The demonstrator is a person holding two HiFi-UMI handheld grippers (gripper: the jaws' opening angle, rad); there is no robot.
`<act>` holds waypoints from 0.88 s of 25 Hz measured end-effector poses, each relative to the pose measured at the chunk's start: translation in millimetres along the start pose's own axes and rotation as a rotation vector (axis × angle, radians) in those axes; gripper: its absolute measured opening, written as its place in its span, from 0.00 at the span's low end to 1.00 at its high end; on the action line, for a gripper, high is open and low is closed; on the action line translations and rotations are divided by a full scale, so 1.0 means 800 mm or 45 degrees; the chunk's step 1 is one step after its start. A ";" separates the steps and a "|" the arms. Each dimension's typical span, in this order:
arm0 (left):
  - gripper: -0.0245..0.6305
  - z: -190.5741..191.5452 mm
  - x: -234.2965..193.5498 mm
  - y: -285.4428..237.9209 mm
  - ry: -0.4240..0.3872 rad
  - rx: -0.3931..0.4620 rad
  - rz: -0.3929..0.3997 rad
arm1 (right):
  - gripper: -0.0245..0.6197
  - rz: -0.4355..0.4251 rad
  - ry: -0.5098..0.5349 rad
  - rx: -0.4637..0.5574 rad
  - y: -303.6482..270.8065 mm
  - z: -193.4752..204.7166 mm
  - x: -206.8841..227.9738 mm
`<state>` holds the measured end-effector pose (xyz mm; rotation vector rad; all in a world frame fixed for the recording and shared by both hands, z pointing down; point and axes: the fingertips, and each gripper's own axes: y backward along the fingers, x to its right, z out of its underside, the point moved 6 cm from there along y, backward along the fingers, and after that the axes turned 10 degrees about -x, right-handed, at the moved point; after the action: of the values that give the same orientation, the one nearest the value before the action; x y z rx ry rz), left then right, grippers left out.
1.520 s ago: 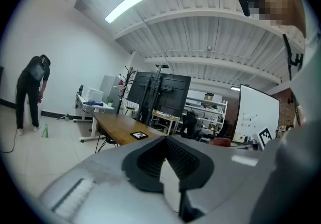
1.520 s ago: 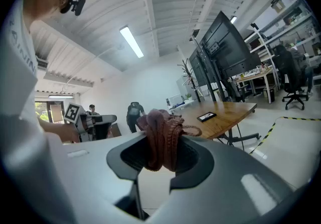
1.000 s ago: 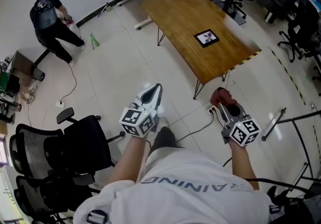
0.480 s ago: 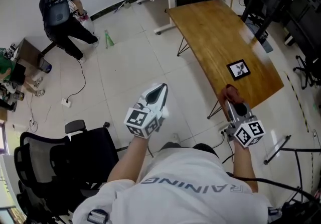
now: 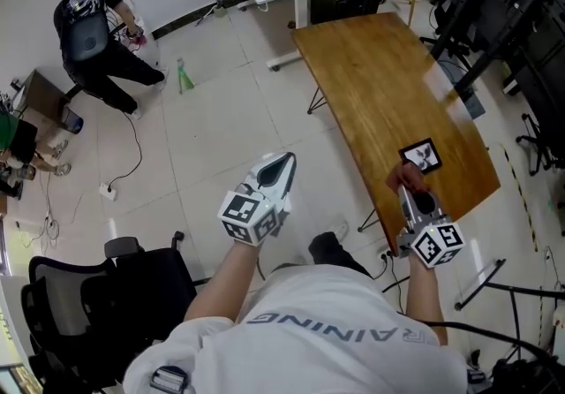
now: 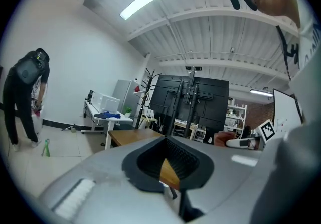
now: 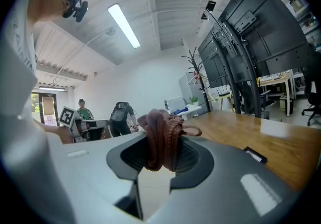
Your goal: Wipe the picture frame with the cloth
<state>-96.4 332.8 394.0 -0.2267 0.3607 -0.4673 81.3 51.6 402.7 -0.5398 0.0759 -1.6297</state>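
For wiping, the cloth (image 5: 403, 175) is clamped in the right gripper (image 5: 409, 187) beside the picture frame (image 5: 422, 155) at the table's (image 5: 380, 74) near end; the left gripper (image 5: 281, 161) is closed, empty.

Black picture frame (image 5: 421, 155) lies flat; reddish cloth (image 7: 160, 137) bunched.

The content of the picture frame (image 5: 421, 155) is too small to be told; the cloth (image 7: 160, 130) is partly hidden by the right hand-held gripper (image 7: 161, 156).
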 end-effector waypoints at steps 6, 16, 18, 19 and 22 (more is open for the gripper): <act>0.05 -0.051 -0.018 -0.124 -0.104 -0.051 0.129 | 0.22 0.081 -0.047 0.066 -0.039 -0.036 0.069; 0.05 -0.104 0.039 -0.303 -0.225 -0.117 0.441 | 0.21 0.305 -0.179 0.102 -0.013 -0.041 0.164; 0.05 -0.103 0.052 -0.329 -0.243 -0.147 0.516 | 0.22 0.373 -0.208 0.126 -0.003 -0.038 0.175; 0.05 -0.103 0.058 -0.343 -0.256 -0.161 0.556 | 0.21 0.410 -0.223 0.142 0.001 -0.036 0.180; 0.05 -0.104 0.080 -0.390 -0.288 -0.207 0.684 | 0.22 0.538 -0.277 0.194 0.019 -0.032 0.198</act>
<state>-199.8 20.1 391.4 -0.3246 0.2245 0.1184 80.1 -108.0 422.0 -0.5391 -0.0905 -1.1482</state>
